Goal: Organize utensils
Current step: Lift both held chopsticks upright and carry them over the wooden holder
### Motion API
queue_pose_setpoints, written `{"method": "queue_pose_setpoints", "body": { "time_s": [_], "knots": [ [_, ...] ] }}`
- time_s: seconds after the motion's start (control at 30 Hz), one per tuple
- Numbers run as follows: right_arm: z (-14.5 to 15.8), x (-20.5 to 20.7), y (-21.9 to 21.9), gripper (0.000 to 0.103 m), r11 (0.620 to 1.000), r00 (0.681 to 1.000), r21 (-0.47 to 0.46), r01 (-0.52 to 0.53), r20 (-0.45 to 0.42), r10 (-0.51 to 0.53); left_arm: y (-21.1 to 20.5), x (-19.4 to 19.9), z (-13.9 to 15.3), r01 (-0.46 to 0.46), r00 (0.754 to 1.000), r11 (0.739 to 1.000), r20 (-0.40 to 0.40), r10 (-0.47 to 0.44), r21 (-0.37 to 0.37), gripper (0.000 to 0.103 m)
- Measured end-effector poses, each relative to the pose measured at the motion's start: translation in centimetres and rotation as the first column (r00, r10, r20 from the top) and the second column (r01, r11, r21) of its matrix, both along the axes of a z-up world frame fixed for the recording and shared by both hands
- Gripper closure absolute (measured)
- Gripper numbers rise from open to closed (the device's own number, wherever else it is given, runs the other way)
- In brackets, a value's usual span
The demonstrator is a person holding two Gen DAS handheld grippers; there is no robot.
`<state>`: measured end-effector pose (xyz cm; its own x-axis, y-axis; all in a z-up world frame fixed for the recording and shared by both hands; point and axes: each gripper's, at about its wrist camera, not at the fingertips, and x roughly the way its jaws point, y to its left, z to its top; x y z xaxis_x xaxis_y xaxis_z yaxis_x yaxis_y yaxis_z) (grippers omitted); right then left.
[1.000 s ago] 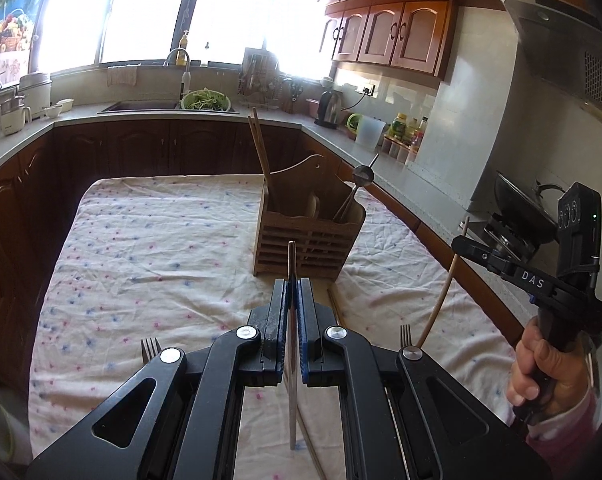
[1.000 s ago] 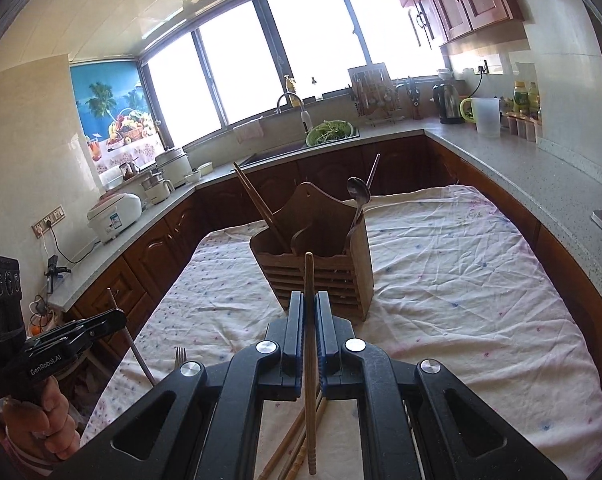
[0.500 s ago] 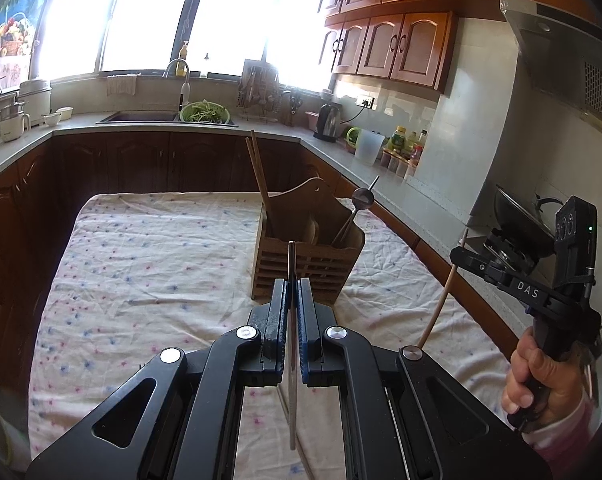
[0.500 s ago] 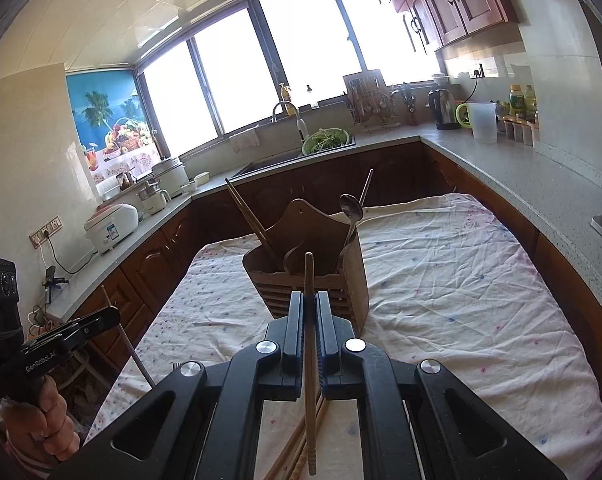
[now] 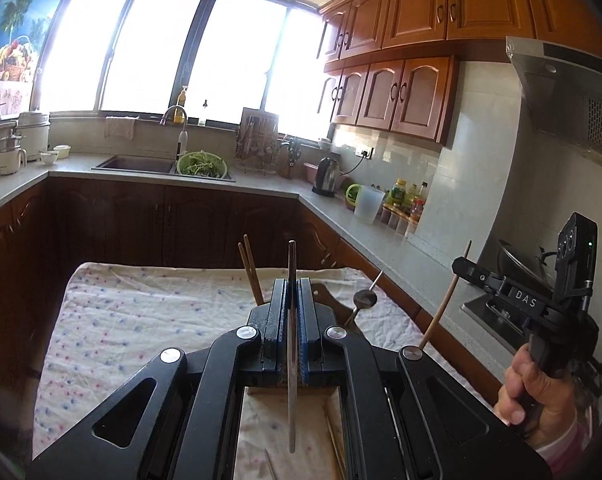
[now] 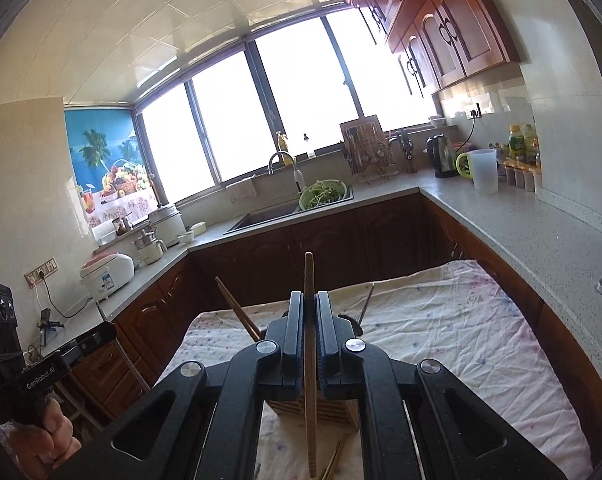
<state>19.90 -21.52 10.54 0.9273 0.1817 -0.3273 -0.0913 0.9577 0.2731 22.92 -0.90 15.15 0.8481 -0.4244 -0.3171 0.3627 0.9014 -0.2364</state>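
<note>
Overhead, both grippers hung above the cloth-covered table [image 6: 461,332], each clamped tight on one utensil. One left gripper [image 5: 292,286] pinched a thin metal utensil [image 5: 291,400] edge-on between its blue pads; what kind I could not tell. One right gripper [image 6: 309,300] gripped a single wooden chopstick [image 6: 309,420] standing upright. Below them stood one slatted wooden utensil holder [image 6: 333,410], mostly hidden, with two chopsticks [image 5: 250,270] and one metal spoon [image 5: 364,299] poking out. Several loose chopsticks [image 5: 335,446] lay on the cloth nearby.
</note>
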Motion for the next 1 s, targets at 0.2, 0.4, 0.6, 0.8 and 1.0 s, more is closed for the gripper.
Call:
{"method": "queue_pose_setpoints", "body": {
  "time_s": [0.2,0.4,0.6,0.8,1.0],
  "knots": [
    [2.0,3.9,-0.5,0.098,0.999,0.998,0.003,0.033,0.052,-0.033,-0.8,4.3,2.5,-0.033,0.997,0.999,0.068,0.035,-0.03,0.099],
    [1.7,7.3,-0.9,0.098,0.999,0.995,0.008,0.053,0.08,-0.053,-1.6,8.6,1.6,-0.085,0.992,0.995,0.093,0.089,-0.045,0.099],
    [-1.7,8.8,-1.4,0.098,0.997,0.996,0.02,0.071,0.059,-0.072,-1.8,11.0,-2.6,-0.134,0.989,0.99,0.053,0.136,-0.054,0.099],
    [-5.6,9.0,-1.5,0.098,0.996,0.997,0.044,0.074,0.009,-0.075,-2.4,11.7,-6.5,-0.125,0.992,0.992,-0.008,0.124,-0.034,0.099],
    [-7.3,8.9,-1.3,0.097,0.997,0.997,0.036,0.07,-0.027,-0.069,-3.2,11.8,-8.6,-0.103,0.993,0.995,-0.059,0.103,0.004,0.098]
  ]
}}
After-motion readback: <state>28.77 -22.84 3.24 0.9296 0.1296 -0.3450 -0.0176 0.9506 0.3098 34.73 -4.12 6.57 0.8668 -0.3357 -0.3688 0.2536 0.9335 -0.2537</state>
